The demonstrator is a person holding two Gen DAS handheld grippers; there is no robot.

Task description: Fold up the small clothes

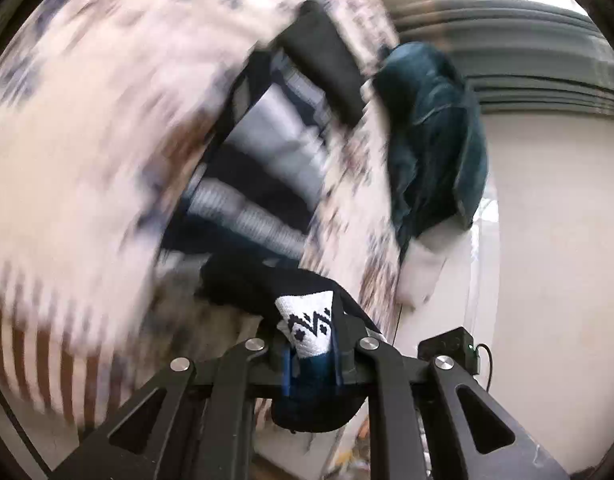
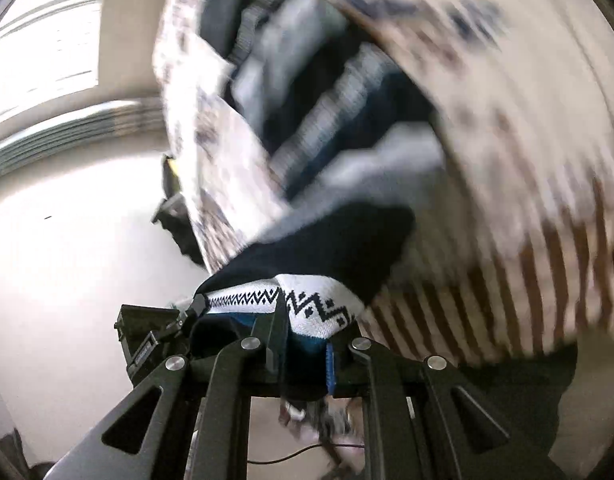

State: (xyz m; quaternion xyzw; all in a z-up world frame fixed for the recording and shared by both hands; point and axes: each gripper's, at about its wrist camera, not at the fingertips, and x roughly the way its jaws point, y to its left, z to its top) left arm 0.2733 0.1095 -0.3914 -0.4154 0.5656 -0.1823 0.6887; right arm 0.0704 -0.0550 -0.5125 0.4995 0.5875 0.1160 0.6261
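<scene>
Between the fingers of my left gripper [image 1: 311,354] I see a dark sock [image 1: 267,284] with a white patterned band, pinched tight: the jaws are closed on the fabric, and the sock's dark body bulges out ahead of the fingertips while another fold sags below them. My right gripper [image 2: 303,344] is clamped on the same kind of cloth, a dark sock [image 2: 327,240] with a white zigzag band lying across its fingertips; I cannot tell whether it is the same sock or its pair. Both views are heavily smeared. Beyond the held sock, a pile of striped clothes [image 1: 263,168] in navy, grey and white lies on a pale patterned blanket [image 1: 87,120] with brown stripes at its edge. In the left view, a dark teal garment [image 1: 435,136] sits at the blanket's far side, apart from the striped pile. In the right view the striped clothes [image 2: 331,88] lie just behind the sock, on the same blanket [image 2: 527,152].
</scene>
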